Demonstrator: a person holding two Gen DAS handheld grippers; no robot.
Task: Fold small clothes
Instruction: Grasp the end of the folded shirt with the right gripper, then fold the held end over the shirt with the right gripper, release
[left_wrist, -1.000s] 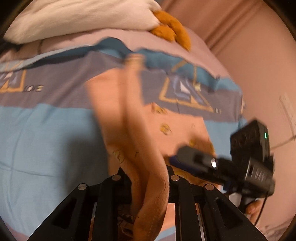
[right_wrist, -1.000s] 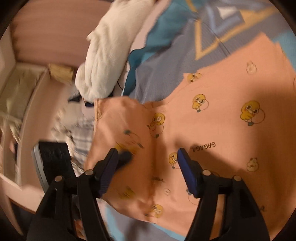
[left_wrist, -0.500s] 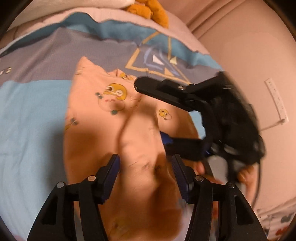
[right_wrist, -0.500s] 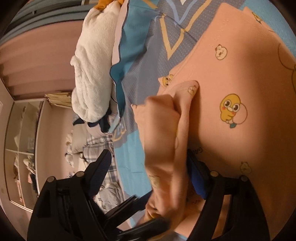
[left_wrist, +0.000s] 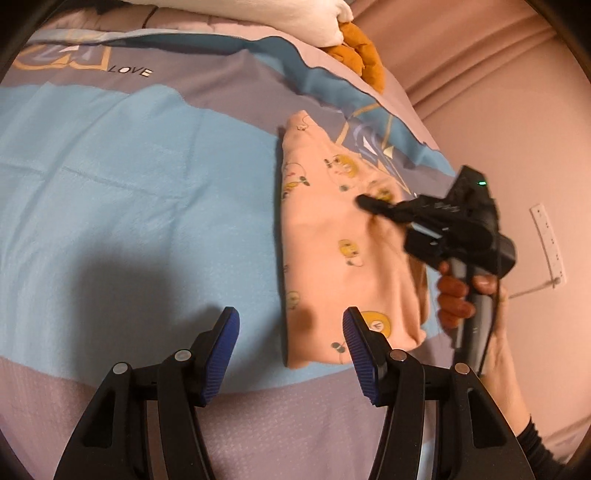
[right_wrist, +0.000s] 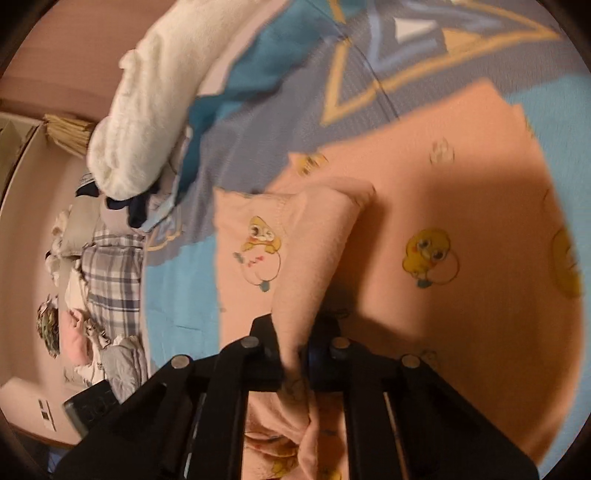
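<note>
The peach garment (left_wrist: 332, 251) lay part-folded on the bed (left_wrist: 129, 177), a fold of it having just been pinched in the right hand-held gripper (right_wrist: 295, 354), the left hand-held gripper (left_wrist: 291, 343) standing half-wide and empty; the fold was best carried across low and level.

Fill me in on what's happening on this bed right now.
A person with a gripper in each hand is folding a small peach garment with a duck print on a blue and grey bedspread. The right gripper has just closed on a fold of the cloth. The left gripper is open and empty, above the bedspread beside the garment's near edge.
</note>
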